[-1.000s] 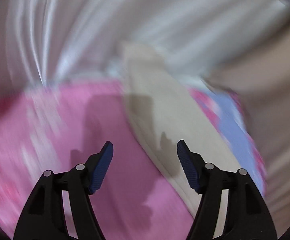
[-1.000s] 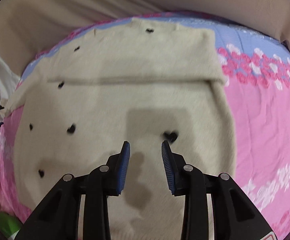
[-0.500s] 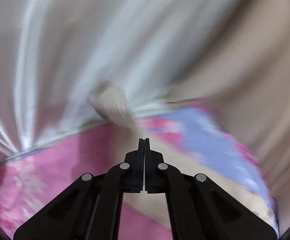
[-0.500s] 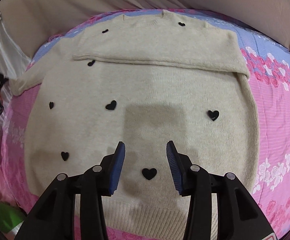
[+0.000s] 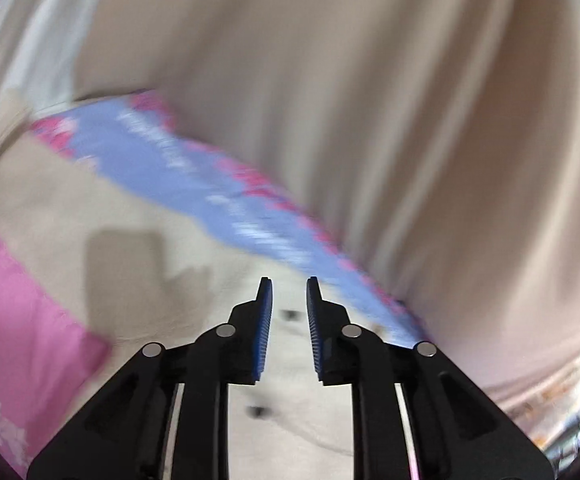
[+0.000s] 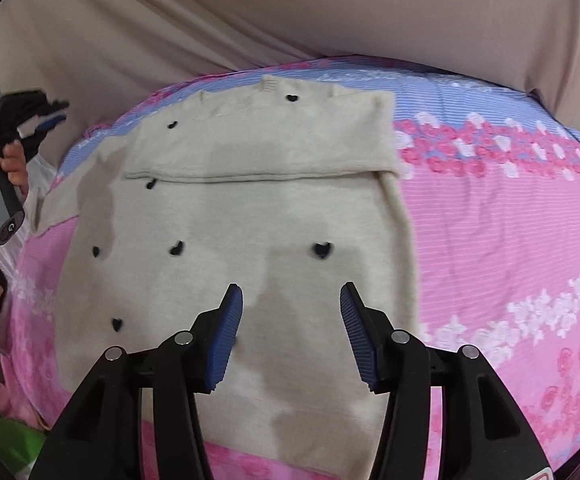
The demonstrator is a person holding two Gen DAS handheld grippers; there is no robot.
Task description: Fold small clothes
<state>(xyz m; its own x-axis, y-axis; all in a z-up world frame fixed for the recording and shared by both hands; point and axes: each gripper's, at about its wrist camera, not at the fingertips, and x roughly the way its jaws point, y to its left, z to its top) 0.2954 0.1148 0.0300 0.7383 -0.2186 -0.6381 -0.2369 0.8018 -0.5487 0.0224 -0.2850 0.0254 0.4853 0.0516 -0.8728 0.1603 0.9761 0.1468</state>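
My right gripper (image 6: 291,300) hovers over the near half of the cream sweater (image 6: 249,208), jaws wide apart and holding nothing. The sweater lies flat on the pink floral bedsheet (image 6: 490,240), one sleeve folded across its far part. My left gripper (image 5: 288,292), at the sweater's far left, has jaws narrowly parted and empty.
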